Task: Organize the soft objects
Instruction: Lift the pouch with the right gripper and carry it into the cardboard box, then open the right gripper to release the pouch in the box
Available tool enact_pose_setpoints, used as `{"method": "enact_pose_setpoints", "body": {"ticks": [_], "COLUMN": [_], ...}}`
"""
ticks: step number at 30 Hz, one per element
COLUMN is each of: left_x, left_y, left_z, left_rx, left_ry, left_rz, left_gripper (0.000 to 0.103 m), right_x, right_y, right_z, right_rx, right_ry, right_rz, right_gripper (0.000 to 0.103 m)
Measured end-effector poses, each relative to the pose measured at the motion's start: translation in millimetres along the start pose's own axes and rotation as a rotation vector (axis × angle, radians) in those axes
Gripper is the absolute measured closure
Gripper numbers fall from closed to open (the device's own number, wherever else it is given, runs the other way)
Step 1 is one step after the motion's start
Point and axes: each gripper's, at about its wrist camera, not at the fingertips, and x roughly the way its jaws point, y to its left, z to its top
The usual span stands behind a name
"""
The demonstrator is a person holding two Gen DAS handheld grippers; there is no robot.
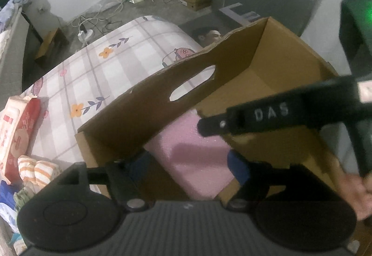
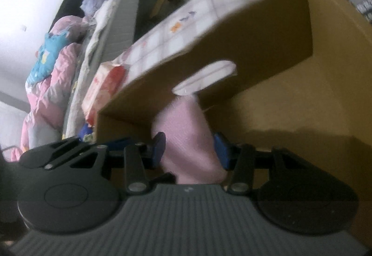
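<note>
An open cardboard box (image 1: 144, 102) with a handle slot stands on the bed. A pink foam sheet (image 1: 193, 158) is inside it. My left gripper (image 1: 187, 165) hangs over the box with its blue pads either side of the foam, and the left pad stands apart from the foam's edge, so it is open. One black finger (image 1: 255, 116) of my right gripper reaches in from the right, its tip at the foam. In the right wrist view my right gripper (image 2: 189, 151) is shut on the pink foam sheet (image 2: 186, 139) just inside the box (image 2: 290, 104).
The checkered bed sheet (image 1: 104, 65) spreads left of the box. A red and white tissue pack (image 1: 16, 132) and striped orange cloth pieces (image 1: 37, 170) lie at its left edge. A pink quilt (image 2: 53, 74) is heaped beyond. A hand (image 1: 358, 195) shows at the right.
</note>
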Motion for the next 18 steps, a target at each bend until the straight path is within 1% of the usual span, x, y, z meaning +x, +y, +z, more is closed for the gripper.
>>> {"method": "enact_pose_setpoints", "body": {"ticks": [7, 10, 14, 18], "left_x": [-25, -36, -54, -68], "left_y": [5, 13, 28, 43], "left_z": [-3, -3, -7, -11], "left_rx": [-0.004, -0.018, -0.049, -0.088], "left_ry": [-0.021, -0.033, -0.050, -0.064], "left_rz": [-0.020, -0.031, -0.045, -0.042], "left_gripper": [0.025, 0.024, 0.023, 0.023], "right_x": [16, 25, 44, 62], "right_y": [-13, -14, -13, -2], "right_z": [-2, -5, -9, -14], "right_rx": [0.067, 0.091, 0.120, 0.101], "right_ry": [-0.001, 0.011, 0.038, 0.056], "right_rz": [-0.023, -0.028, -0.007, 0.017], "right_gripper": [0.057, 0.057, 0.058, 0.058]}}
